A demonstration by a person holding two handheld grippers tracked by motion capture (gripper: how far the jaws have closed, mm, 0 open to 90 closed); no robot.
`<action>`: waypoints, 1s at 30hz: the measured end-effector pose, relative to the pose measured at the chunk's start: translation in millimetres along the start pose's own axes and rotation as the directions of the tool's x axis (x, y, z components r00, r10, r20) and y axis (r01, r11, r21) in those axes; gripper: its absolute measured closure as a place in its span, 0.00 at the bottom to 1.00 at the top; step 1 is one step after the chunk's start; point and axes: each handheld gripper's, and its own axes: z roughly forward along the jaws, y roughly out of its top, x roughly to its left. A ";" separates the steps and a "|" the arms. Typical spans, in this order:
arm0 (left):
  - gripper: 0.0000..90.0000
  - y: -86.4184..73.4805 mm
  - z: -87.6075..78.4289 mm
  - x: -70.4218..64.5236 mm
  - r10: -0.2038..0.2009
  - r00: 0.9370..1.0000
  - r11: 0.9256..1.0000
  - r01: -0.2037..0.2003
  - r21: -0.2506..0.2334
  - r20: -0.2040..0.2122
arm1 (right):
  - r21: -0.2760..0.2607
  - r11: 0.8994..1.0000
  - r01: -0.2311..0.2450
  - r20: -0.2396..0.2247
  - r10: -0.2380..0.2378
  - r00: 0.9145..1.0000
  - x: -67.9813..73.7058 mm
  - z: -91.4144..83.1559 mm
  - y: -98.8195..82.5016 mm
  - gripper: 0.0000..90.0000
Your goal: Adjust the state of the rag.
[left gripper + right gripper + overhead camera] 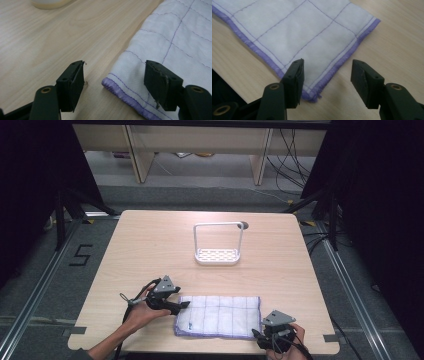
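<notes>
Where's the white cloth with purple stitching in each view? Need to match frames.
High view: cloth lies flat at the table's near edge, between the two tongs.
Left gripper view: cloth covers the right side, one purple-hemmed corner between the open jaws.
Right gripper view: cloth covers the upper left, its corner reaching down between the open jaws.
Shared landmark: the purple hem against the light wood table.

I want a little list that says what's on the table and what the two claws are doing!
cloth: white cloth with purple edging, lying flat near the table's front edge
rack: white wire-handled rack farther back, standing apart from the cloth
table: light wooden table
left claw: left claw open, astride a cloth corner, not gripping
right claw: right claw open over another cloth corner, not gripping
</notes>
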 end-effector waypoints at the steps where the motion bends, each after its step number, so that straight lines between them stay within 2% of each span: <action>1: 0.37 -1.4 3.2 -1.1 -0.023 1.000 0.999 0.024 -0.026 0.017 | 0.011 1.000 -0.015 -0.018 0.016 1.000 0.3 0.4 -0.6 0.51; 2: 0.38 -2.1 2.8 -0.1 -0.017 1.000 1.000 0.017 -0.014 0.021 | 0.012 1.000 -0.015 -0.017 0.015 1.000 0.3 1.6 -1.8 0.51; 5: 0.40 -3.4 4.0 -0.3 -0.019 1.000 1.000 0.019 -0.017 0.024 | 0.017 1.000 -0.020 -0.020 0.020 1.000 0.3 3.5 -3.0 0.51; 7: 0.43 -3.3 4.2 -0.2 0.002 1.000 1.000 -0.001 -0.017 0.030 | 0.021 1.000 -0.014 -0.018 0.015 1.000 0.4 4.0 -2.3 0.52; 8: 0.44 -3.4 4.7 -1.5 -0.002 0.999 1.000 0.003 -0.016 0.039 | 0.019 1.000 -0.015 -0.018 0.015 1.000 0.5 4.2 -2.5 0.52; 9: 0.45 -3.5 5.0 -2.4 -0.005 0.999 1.000 0.006 -0.021 0.039 | 0.016 1.000 -0.024 -0.025 0.024 0.999 0.3 4.6 -3.2 0.53; 10: 0.48 -3.6 5.1 -2.8 0.001 0.999 1.000 0.000 -0.023 0.040 | 0.022 0.998 -0.055 -0.040 0.056 0.998 -0.3 4.2 -3.6 0.53; 11: 0.50 -3.4 3.9 -2.1 0.021 0.999 1.000 -0.020 -0.010 0.046 | 0.026 0.997 -0.073 -0.043 0.074 0.996 0.7 4.0 -3.9 0.54; 13: 0.52 -4.0 4.4 -3.8 0.008 0.999 1.000 -0.007 -0.020 0.054 | 0.017 0.998 -0.057 -0.043 0.058 0.997 -0.5 4.3 -4.2 0.55; 15: 0.58 -4.0 3.5 -4.4 0.029 0.998 0.999 -0.029 -0.017 0.057 | 0.021 0.998 -0.065 -0.044 0.066 0.997 1.6 3.9 -4.2 0.58; 16: 0.62 -4.1 3.6 -5.0 0.035 0.997 0.999 -0.034 -0.020 0.062 | 0.014 0.999 -0.036 -0.041 0.036 0.999 -0.1 4.6 -4.3 0.59; 18: 0.70 -4.4 3.7 -7.9 0.042 0.997 0.999 -0.040 -0.027 0.071 | 0.013 0.998 -0.054 -0.051 0.054 0.997 0.4 4.0 -4.4 0.62; 19: 0.74 -4.3 3.7 -8.3 0.060 0.995 0.998 -0.058 -0.027 0.077 | 0.003 0.999 -0.044 -0.053 0.044 0.998 -0.5 4.9 -5.2 0.64; 21: 0.81 -4.0 3.3 -8.8 0.079 0.993 0.997 -0.077 -0.023 0.087 | 0.007 0.999 -0.054 -0.071 0.054 0.996 -0.4 4.5 -5.3 0.68; 22: 0.83 -4.3 3.3 -9.8 0.070 0.993 0.997 -0.068 -0.024 0.096 | 0.005 0.999 -0.053 -0.075 0.054 0.996 -0.6 4.6 -5.4 0.69; 26: 0.88 -4.3 3.1 -11.3 0.073 0.993 0.997 -0.071 -0.022 0.095 | 0.000 0.999 -0.054 -0.096 0.054 0.994 -1.6 4.6 -6.4 0.75; 27: 0.88 -3.8 2.8 -11.8 0.092 0.992 0.996 -0.091 -0.021 0.090 | 0.004 0.998 -0.061 -0.103 0.061 0.993 -1.3 4.4 -6.9 0.78; 29: 0.90 -4.1 2.8 -13.8 0.080 0.993 0.997 -0.078 -0.019 0.090 | -0.006 0.997 -0.072 -0.124 0.070 0.990 -1.2 4.5 -7.6 0.83; 30: 0.90 -3.9 2.8 -13.8 0.091 0.992 0.996 -0.089 -0.024 0.083 | -0.013 0.998 -0.069 -0.130 0.067 0.989 -1.2 4.8 -7.8 0.85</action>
